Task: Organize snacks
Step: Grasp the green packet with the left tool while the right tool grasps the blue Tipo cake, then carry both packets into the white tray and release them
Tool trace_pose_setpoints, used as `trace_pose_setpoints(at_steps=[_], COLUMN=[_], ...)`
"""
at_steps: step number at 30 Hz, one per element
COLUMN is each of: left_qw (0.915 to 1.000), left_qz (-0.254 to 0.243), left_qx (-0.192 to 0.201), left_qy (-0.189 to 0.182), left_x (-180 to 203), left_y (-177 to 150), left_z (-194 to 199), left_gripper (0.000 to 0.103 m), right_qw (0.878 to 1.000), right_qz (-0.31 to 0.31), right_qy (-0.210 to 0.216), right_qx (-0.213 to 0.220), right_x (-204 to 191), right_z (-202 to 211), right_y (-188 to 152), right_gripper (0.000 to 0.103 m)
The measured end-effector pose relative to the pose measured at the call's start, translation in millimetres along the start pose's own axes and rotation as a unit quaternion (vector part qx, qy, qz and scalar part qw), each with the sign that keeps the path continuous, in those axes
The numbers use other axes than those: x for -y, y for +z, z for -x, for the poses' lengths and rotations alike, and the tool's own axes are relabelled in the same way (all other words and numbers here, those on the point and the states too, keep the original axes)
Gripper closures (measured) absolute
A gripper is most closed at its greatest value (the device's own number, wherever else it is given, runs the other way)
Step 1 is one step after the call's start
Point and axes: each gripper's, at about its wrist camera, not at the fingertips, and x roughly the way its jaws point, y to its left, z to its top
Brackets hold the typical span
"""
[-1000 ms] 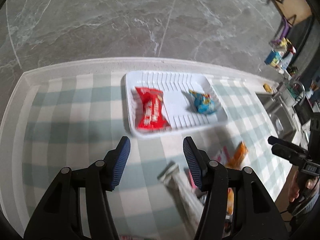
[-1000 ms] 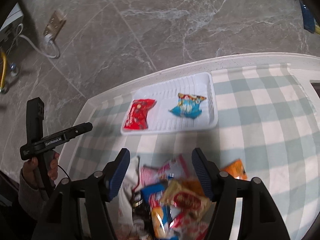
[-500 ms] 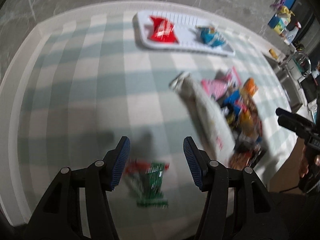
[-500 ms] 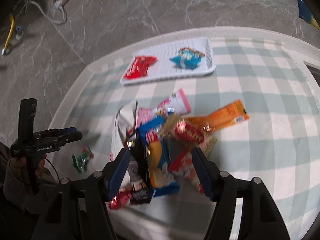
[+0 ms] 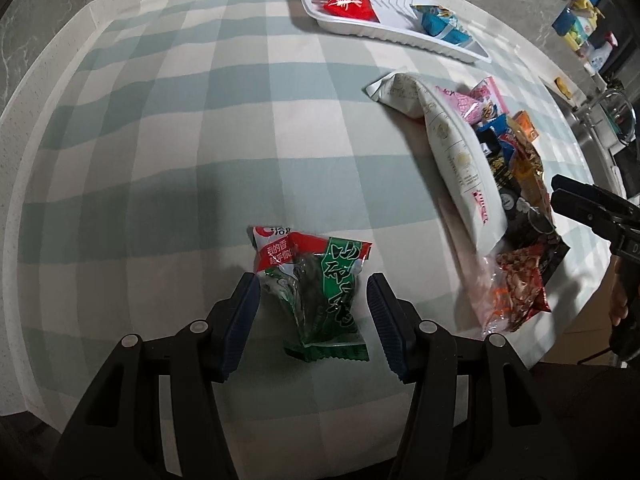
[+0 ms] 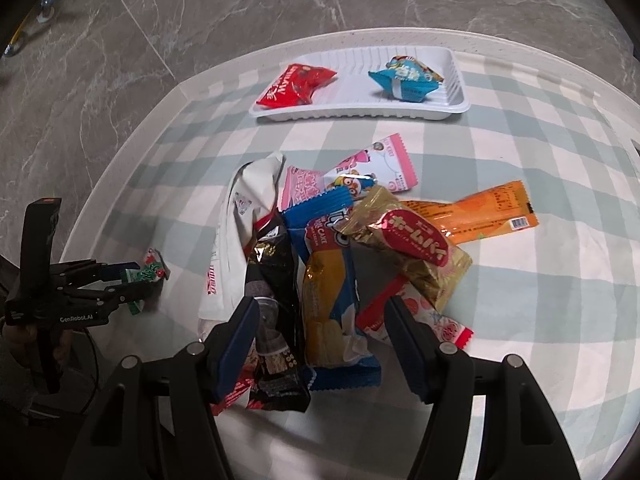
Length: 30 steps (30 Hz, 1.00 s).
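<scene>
The big round surface (image 5: 120, 140) wears a cloth of pale green and white squares. At its far edge sits a long white plastic tray (image 6: 360, 110). Two snacks lie in it already: a red foil packet (image 6: 294, 86) on the left and a blue foil packet (image 6: 404, 78) on the right, well apart.

Nearer in, a heap of mixed snack bags (image 6: 340, 248) lies in the middle of the cloth. A long white paper bag (image 5: 456, 152) makes its left side.

Away from the heap, near the close edge, lies one small green and red see-through snack packet (image 5: 316, 284). It is all alone on the cloth.

This small packet looks like the next thing to pick up. The left tongs (image 5: 314, 316) are right over it, spread wide and holding nothing. One finger stands on each side of the packet. The packet's long side points away from the tongs, toward the tray, so the fingers would squeeze across its narrow width. That seems a good fit.

The right tongs (image 6: 322, 338) are also wide and hold nothing. They hang over the heap, with a black bag (image 6: 272, 280) and a blue and yellow cake packet (image 6: 332, 304) between the fingers. They are far from the green packet, so the left tongs are the nearer ones.
</scene>
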Motion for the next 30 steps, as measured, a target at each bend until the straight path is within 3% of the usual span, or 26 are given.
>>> trace_pose_setpoints(at_steps=[10, 13, 16, 18, 20, 23, 25, 30], left_qw=[0.9998, 0.9995, 0.9991, 0.9989, 0.9988, 0.9986, 0.9983, 0.9975], left_qz=[-0.016, -0.024, -0.029, -0.028, -0.027, -0.03, -0.027, -0.011], left_qx=[0.014, 0.022, 0.03, 0.036, 0.04, 0.043, 0.046, 0.052], left_qy=[0.0, -0.002, -0.002, -0.002, -0.005, -0.011, -0.021, -0.046], left_x=[2, 4, 6, 5, 4, 6, 5, -1], left_y=[6, 5, 4, 3, 3, 4, 5, 11], left_z=[-9, -10, -9, -9, -9, -9, -7, -4], left_gripper=[0.049, 0.049, 0.05, 0.056, 0.058, 0.062, 0.071, 0.08], right_qw=[1.0, 1.0, 0.999, 0.999, 0.999, 0.999, 0.999, 0.998], right_qz=[-0.003, -0.013, -0.011, -0.006, -0.006, -0.002, -0.007, -0.035], right_qy=[-0.009, -0.012, -0.012, -0.009, 0.003, 0.006, 0.013, 0.054], right_qx=[-0.016, -0.022, -0.027, -0.035, -0.04, -0.037, -0.034, -0.015], right_x=[0, 4, 5, 5, 6, 5, 7, 16], right_z=[-19, -25, -31, -36, -41, -41, -38, -20], right_y=[6, 8, 11, 12, 13, 13, 14, 19], right_gripper=[0.037, 0.04, 0.05, 0.067, 0.073, 0.074, 0.074, 0.074])
